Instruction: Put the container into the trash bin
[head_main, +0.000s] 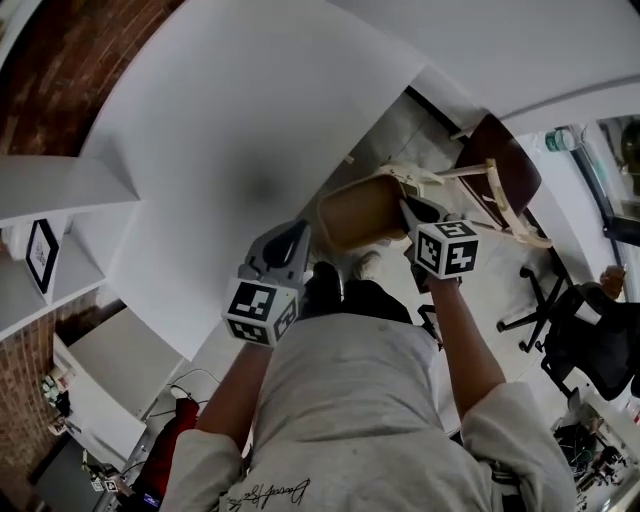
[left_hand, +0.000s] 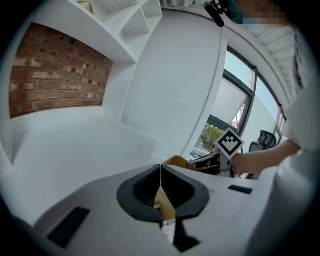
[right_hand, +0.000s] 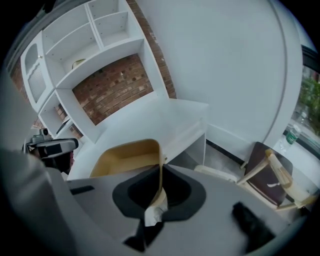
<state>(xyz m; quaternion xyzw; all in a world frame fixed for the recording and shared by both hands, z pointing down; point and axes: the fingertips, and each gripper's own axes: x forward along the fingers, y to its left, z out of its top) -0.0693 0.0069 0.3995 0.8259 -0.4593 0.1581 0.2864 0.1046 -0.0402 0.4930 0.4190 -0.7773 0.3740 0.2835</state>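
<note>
The left gripper is closed almost fully, and a thin tan wall of the container is pinched between its pads. The right gripper is closed to the same degree on the opposite rim of the container. The container is an open, tan, rounded tub. It is carried in the air between the two grippers, in front of the person's body. In the head view it is seen above the floor, just off the corner of the white table. A wooden chair is located on the floor to the right of the container. White shelves and a brick wall are located beyond the table, on the far left.
</note>
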